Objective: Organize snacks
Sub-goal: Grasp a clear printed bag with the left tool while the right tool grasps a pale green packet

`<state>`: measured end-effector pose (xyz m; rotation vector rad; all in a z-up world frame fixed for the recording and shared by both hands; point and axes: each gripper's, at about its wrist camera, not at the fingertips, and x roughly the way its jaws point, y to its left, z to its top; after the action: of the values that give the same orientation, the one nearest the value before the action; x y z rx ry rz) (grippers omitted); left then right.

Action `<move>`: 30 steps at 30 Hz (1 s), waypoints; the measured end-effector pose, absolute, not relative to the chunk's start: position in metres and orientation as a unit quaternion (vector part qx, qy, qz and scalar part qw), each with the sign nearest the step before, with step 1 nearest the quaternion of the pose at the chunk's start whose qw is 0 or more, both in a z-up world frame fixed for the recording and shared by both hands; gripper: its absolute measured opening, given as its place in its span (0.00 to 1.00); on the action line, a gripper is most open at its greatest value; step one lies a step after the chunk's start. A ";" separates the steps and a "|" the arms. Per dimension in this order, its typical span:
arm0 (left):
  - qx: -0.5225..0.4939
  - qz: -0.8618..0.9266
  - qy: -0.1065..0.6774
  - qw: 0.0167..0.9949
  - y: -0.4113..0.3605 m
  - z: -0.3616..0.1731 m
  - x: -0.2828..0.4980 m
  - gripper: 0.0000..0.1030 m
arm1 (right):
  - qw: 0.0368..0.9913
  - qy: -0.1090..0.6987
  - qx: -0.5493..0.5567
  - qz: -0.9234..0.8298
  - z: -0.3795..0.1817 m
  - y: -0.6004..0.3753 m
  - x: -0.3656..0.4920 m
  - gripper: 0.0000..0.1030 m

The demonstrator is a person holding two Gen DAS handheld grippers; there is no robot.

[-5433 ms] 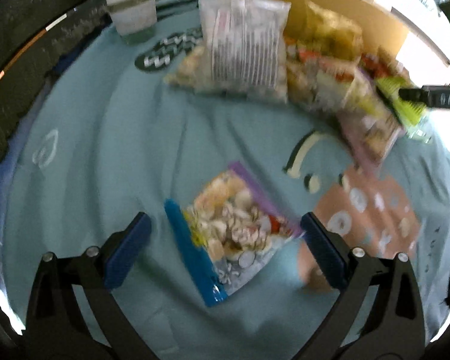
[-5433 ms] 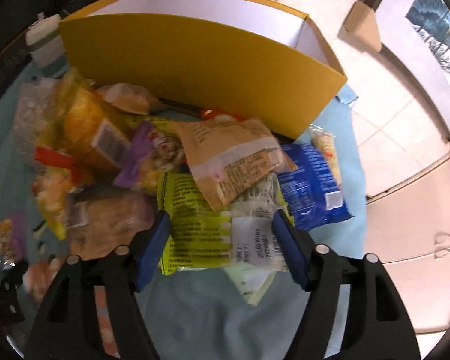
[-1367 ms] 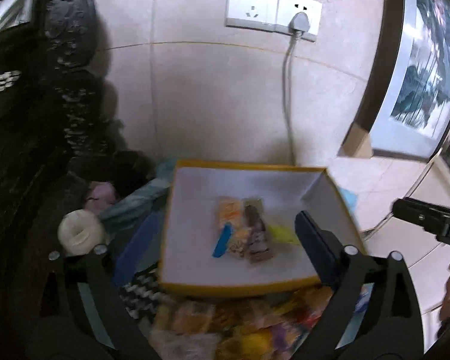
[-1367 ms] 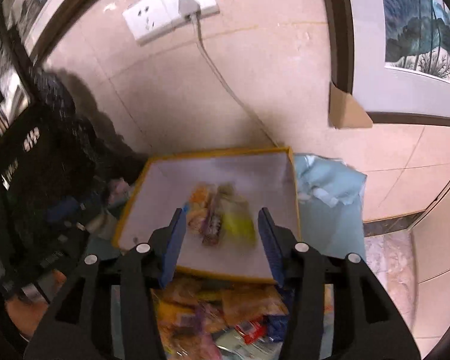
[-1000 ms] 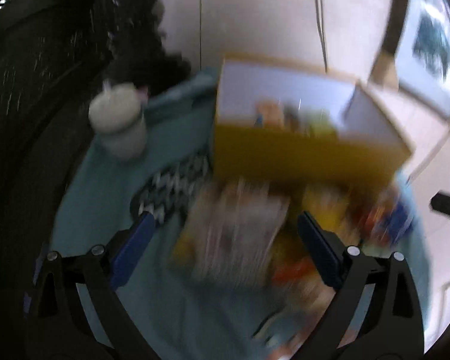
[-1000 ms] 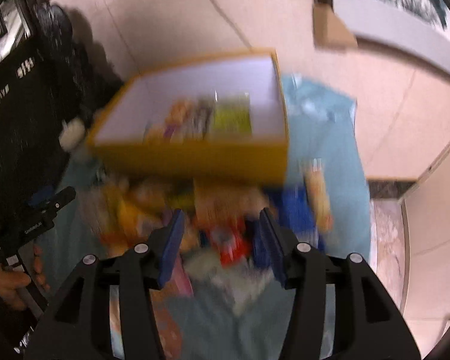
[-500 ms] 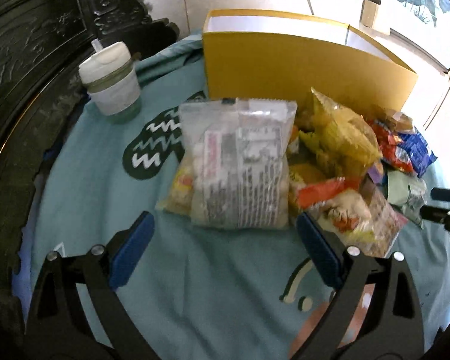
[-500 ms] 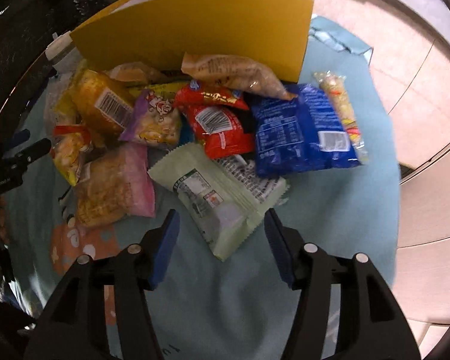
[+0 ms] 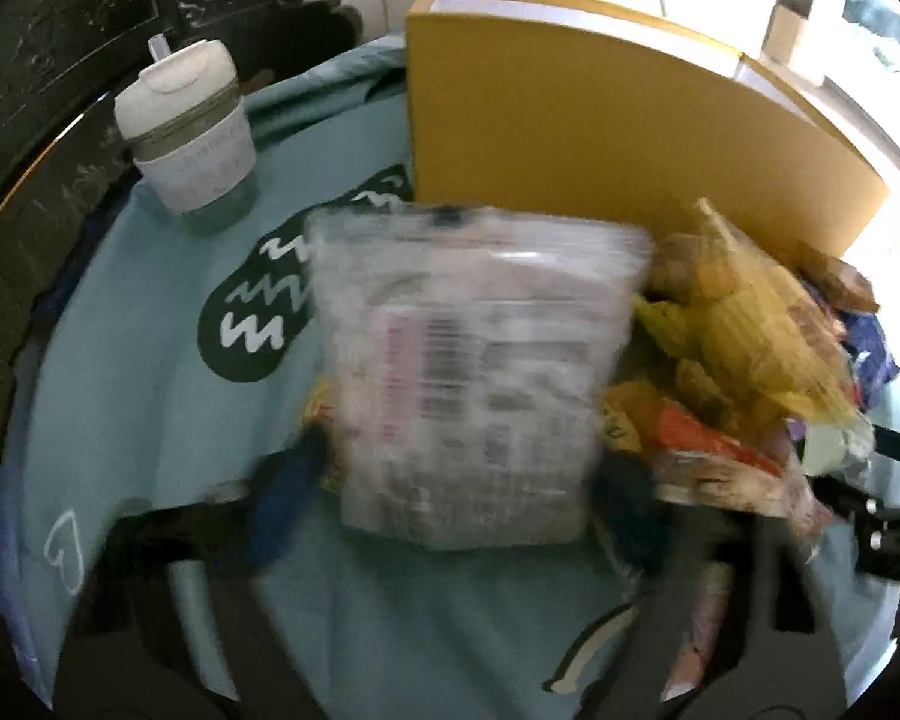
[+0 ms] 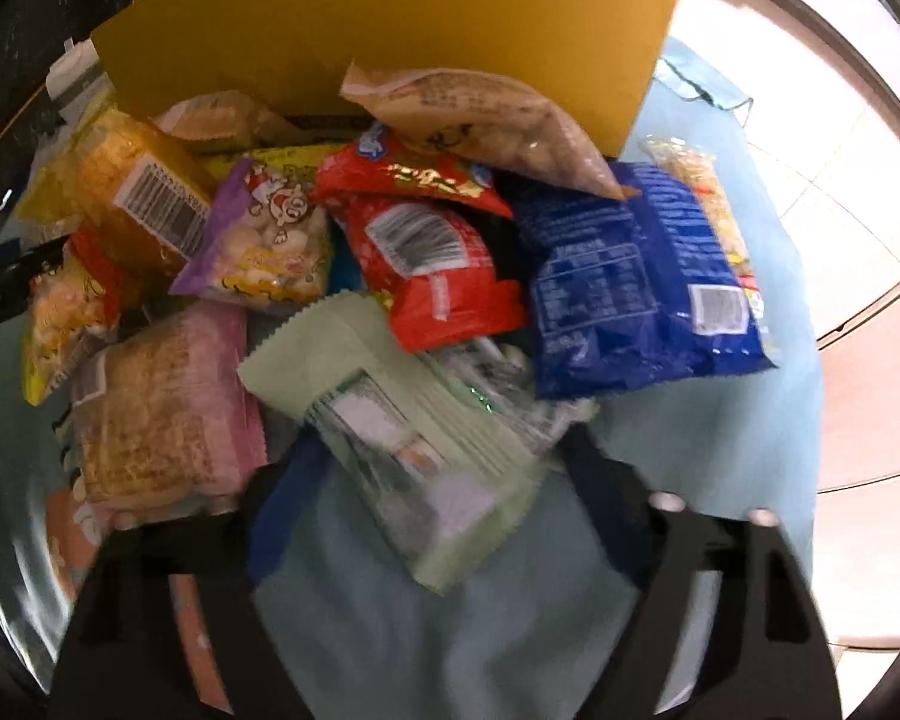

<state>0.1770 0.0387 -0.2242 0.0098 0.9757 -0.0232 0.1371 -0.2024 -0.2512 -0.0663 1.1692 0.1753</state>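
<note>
Left wrist view: the left gripper (image 9: 450,507) sits low over a teal cloth (image 9: 150,360), its blue-padded fingers (image 9: 279,501) astride the near end of a clear snack bag (image 9: 474,372); the jaws have just been closing, the bag lies between them, and motion blur hides whether the pads press on it, so the grip cannot be told. The bag lies flat on the cloth, long axis running away from the camera, its sealed top edge pointing toward the yellow box (image 9: 600,138) that stands just behind it. A lidded cup (image 9: 189,138) stands to the bag's left, well apart; a yellow crinkled packet (image 9: 756,330) heads the snack heap at its right. Right wrist view: the right gripper (image 10: 432,504) straddles the near end of a pale green packet (image 10: 402,420), whose long axis runs diagonally, its serrated far end pointing up-left into the heap, under a red packet (image 10: 444,264). These jaws have just been opening; the packet is between them, contact unclear. A blue packet (image 10: 630,288), a purple packet (image 10: 264,240) and a pink packet (image 10: 162,414) surround it, all in front of the box.
</note>
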 end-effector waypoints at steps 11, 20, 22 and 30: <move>-0.027 -0.063 0.482 0.874 0.043 -0.222 0.135 0.49 | 0.811 0.566 0.070 0.133 -0.243 -0.233 0.109 0.35; -0.039 -0.085 0.507 0.857 0.047 -0.226 0.103 0.49 | 0.828 0.543 -0.070 0.123 -0.228 -0.213 0.075 0.54; -0.040 -0.084 0.508 0.856 0.047 -0.226 0.103 0.49 | 0.837 0.525 -0.093 0.121 -0.223 -0.204 0.081 0.60; -0.014 -0.067 0.514 0.855 0.045 -0.231 0.107 0.64 | 0.807 0.559 -0.128 0.142 -0.257 -0.166 0.124 0.64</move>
<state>0.1066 0.0448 -0.2312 -0.0288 1.0814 -0.1406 0.1238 -0.1663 -0.2574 -0.2741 1.1964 0.3046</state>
